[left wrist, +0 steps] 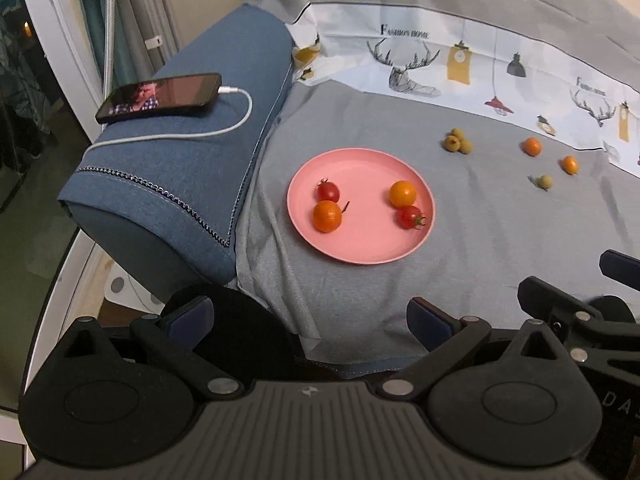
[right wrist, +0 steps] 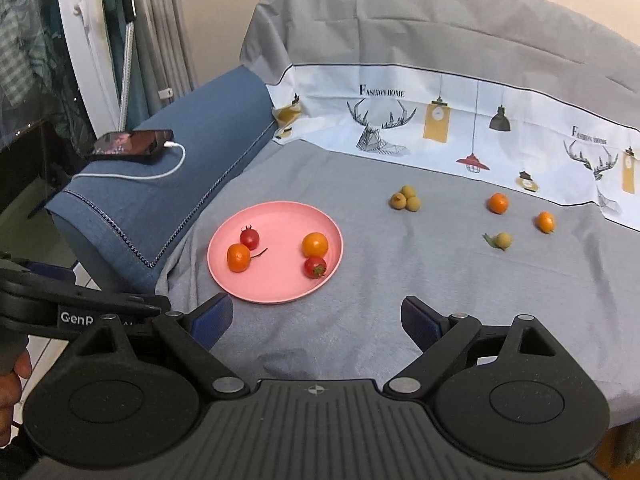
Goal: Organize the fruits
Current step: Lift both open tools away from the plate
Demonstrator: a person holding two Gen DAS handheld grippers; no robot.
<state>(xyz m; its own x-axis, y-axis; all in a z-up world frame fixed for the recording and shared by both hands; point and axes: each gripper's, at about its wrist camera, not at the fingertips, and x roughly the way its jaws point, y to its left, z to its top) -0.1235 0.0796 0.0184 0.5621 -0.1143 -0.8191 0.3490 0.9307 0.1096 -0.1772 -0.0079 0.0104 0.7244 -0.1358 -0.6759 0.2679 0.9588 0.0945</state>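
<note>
A pink plate [left wrist: 360, 248] [right wrist: 276, 292] lies on the grey cloth and holds two orange fruits [left wrist: 327, 216] [right wrist: 315, 244] and two red cherry tomatoes [left wrist: 411, 217] [right wrist: 249, 238]. Further right on the cloth lie a cluster of three small green-yellow fruits [left wrist: 457, 141] [right wrist: 406, 198], a single one [left wrist: 545, 181] [right wrist: 503, 240], and two small orange fruits [left wrist: 531, 146] [right wrist: 498, 203] [left wrist: 569, 165] [right wrist: 545, 221]. My left gripper [left wrist: 310, 316] is open and empty, near the front edge short of the plate. My right gripper [right wrist: 318, 324] is open and empty, just in front of the plate.
A blue sofa arm [left wrist: 192, 168] [right wrist: 168, 192] at the left carries a phone [left wrist: 160, 96] [right wrist: 132, 143] on a white charging cable. A white printed cloth [left wrist: 460, 60] [right wrist: 460, 120] runs along the back. The right gripper's body shows in the left wrist view [left wrist: 580, 312].
</note>
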